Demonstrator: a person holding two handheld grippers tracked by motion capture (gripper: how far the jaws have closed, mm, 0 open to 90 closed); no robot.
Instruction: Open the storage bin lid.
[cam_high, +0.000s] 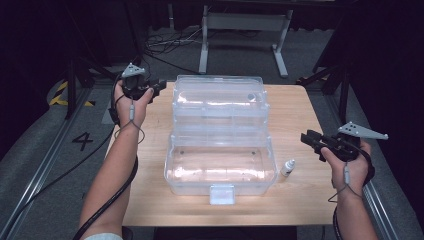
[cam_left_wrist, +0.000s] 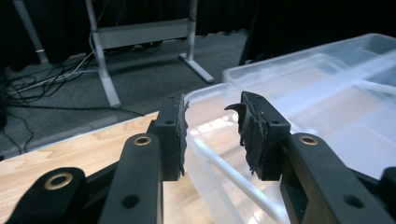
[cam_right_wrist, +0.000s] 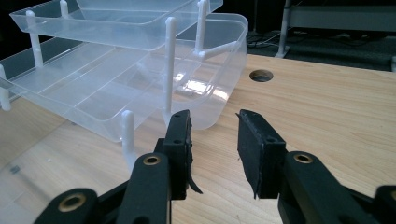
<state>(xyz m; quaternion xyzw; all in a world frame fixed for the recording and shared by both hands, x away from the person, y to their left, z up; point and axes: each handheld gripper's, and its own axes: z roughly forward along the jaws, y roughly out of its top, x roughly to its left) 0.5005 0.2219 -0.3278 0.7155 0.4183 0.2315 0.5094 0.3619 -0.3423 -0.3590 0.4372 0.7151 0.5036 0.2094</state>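
Clear plastic box (cam_high: 220, 150) sits mid tabletop (cam_high: 300, 115), lid swung up and trays fanned out toward the far side. Small white bottle (cam_high: 287, 168) stands just right of the box's near right corner, apart from it.

High view: left tongs (cam_high: 159, 86) held at the far left corner of the box, just beside the top tray, not touching. Right tongs (cam_high: 306, 138) hover at the right, well apart from the box wall, above and right of the bottle. This view has both forearms, the latch tab at the box's near edge, and the floor number at left; the jaw gap is hard to read here.

Left gripper view: left tongs (cam_left_wrist: 212, 133) spread, nothing between the pads (cam_left_wrist: 180, 135), pad rubber frayed. Box rim (cam_left_wrist: 289, 84) lies right behind the jaws; floor cables and a desk frame (cam_left_wrist: 140, 32) beyond.

Right gripper view: right tongs (cam_right_wrist: 215, 149) spread, empty, above bare wood. It shows the tray tiers (cam_right_wrist: 116, 70) on white posts from the side, plus a round hole (cam_right_wrist: 260, 74) in the tabletop behind, which the high view does not pick up.
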